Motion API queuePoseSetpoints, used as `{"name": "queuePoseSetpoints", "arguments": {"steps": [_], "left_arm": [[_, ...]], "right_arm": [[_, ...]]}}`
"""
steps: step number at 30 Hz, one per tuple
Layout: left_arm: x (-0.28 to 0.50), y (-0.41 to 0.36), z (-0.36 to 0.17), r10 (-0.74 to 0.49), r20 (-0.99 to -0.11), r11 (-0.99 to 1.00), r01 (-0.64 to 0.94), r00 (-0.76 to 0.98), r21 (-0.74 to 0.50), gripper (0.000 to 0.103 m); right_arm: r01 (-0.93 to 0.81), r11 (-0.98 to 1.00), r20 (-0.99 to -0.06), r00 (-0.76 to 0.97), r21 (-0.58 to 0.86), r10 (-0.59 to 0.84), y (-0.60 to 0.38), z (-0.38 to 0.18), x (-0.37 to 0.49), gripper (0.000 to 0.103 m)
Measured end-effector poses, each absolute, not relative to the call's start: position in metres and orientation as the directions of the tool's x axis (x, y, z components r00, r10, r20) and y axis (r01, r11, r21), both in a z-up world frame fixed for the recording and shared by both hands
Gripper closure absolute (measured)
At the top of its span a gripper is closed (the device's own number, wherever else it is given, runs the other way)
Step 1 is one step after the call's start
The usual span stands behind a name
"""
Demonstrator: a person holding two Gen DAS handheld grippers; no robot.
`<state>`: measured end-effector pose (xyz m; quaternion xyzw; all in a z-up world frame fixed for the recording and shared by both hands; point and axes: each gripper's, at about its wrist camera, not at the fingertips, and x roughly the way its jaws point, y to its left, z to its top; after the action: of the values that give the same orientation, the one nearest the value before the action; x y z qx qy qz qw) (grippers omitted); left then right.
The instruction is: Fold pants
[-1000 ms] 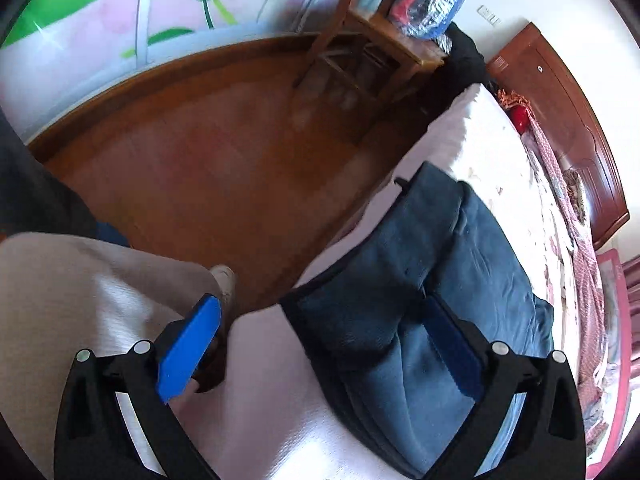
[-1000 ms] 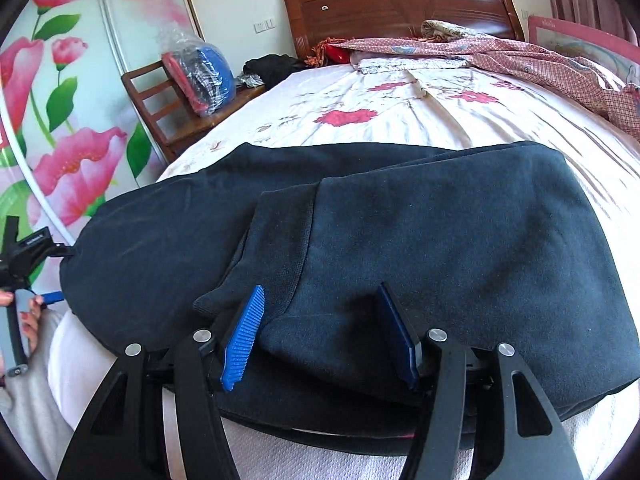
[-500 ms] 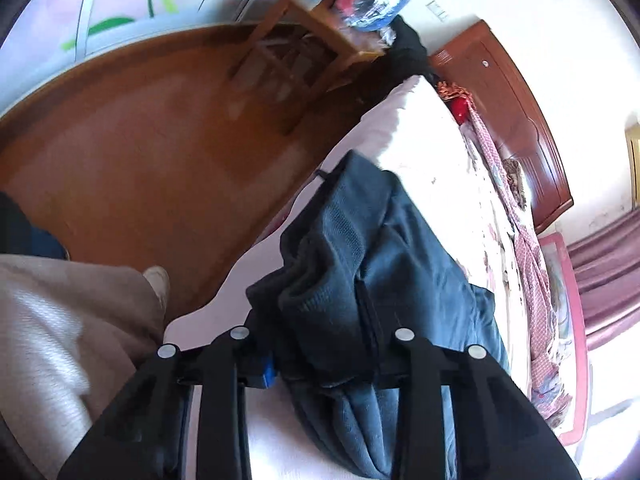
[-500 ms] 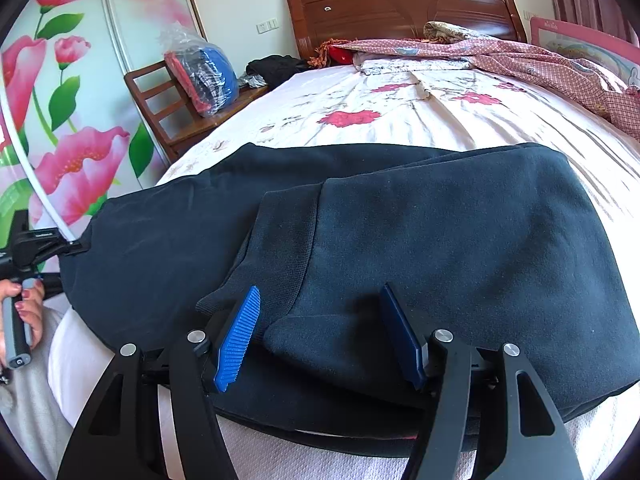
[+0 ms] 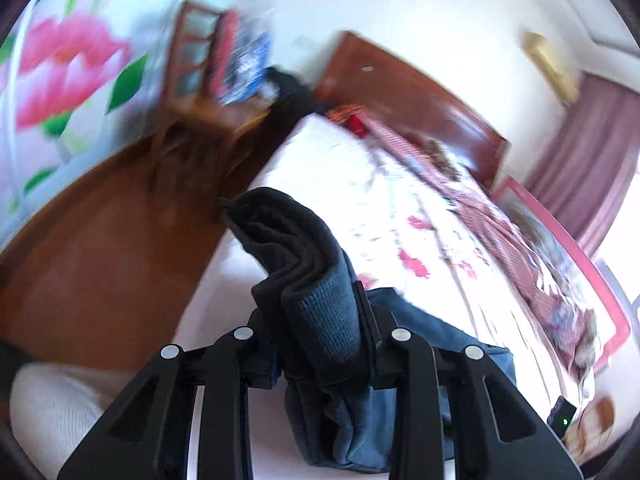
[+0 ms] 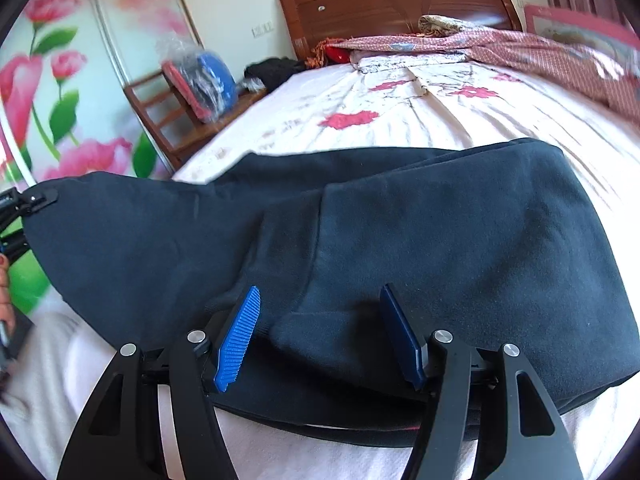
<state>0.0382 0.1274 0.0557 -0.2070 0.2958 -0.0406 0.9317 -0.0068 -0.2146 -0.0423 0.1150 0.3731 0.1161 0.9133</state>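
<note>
The left tool (image 5: pixel 320 332), low in the middle of its own frame, is clamped on a thick bunch of the pants (image 5: pixel 316 300); the cloth fills the gap between the fingers and stands up past them in a rolled ridge toward the frame's centre. Below the tool the rest of that end hangs down to the bed (image 5: pixel 332 168). In the right wrist view this same end shows at the left edge, raised off the sheet.

The right tool (image 6: pixel 320 332), low centre in its frame, has its blue pads (image 6: pixel 238 340) set apart on either side of a folded edge of the pants (image 6: pixel 460 240). The cloth lies between them, but whether the pads press it cannot be told.

The pants lie across the near end of the bed (image 6: pixel 400 128), already doubled, with one layer over the other on the right half of that frame.

The step in hand looks like the second fold: the left end is picked up to be carried over onto the part by the right tool. The next move calls for keeping the grip firm, since the bunch is bulky, sweeping it across toward the right side, and laying it down with edges matched while the right tool pins the lower layer.
</note>
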Motion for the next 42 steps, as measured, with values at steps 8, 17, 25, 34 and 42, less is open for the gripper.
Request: {"name": "queuePoseSetpoints", "arguments": {"steps": [8, 17, 25, 34, 42], "left_arm": [[0.040, 0.039, 0.106, -0.361, -0.452, 0.919, 0.229, 0.816, -0.320, 0.075], [0.035, -0.086, 0.104, -0.511, -0.496, 0.859, 0.435, 0.702, -0.270, 0.076], [0.044, -0.166, 0.064, -0.514, -0.593, 0.842, 0.497, 0.619, -0.210, 0.077], [0.027, -0.207, 0.016, -0.588, -0.695, 0.752, 0.596, 0.414, -0.282, 0.040], [0.018, -0.161, 0.040, -0.375, -0.744, 0.858, 0.512, 0.553, -0.052, 0.026]], "right_arm": [[0.001, 0.919, -0.582, 0.774, 0.394, 0.249, -0.262, -0.018, -0.025, 0.041], [0.267, 0.799, -0.503, 0.863, 0.538, 0.051, -0.354, -0.006, -0.062, 0.041], [0.338, 0.652, -0.457, 0.889, 0.678, 0.014, -0.396, -0.020, -0.084, 0.041], [0.107, 0.595, -0.348, 0.886, 0.796, 0.306, -0.375, -0.023, -0.061, 0.033], [0.122, 0.572, -0.408, 0.818, 0.811, 0.405, -0.361, -0.039, -0.033, 0.027]]}}
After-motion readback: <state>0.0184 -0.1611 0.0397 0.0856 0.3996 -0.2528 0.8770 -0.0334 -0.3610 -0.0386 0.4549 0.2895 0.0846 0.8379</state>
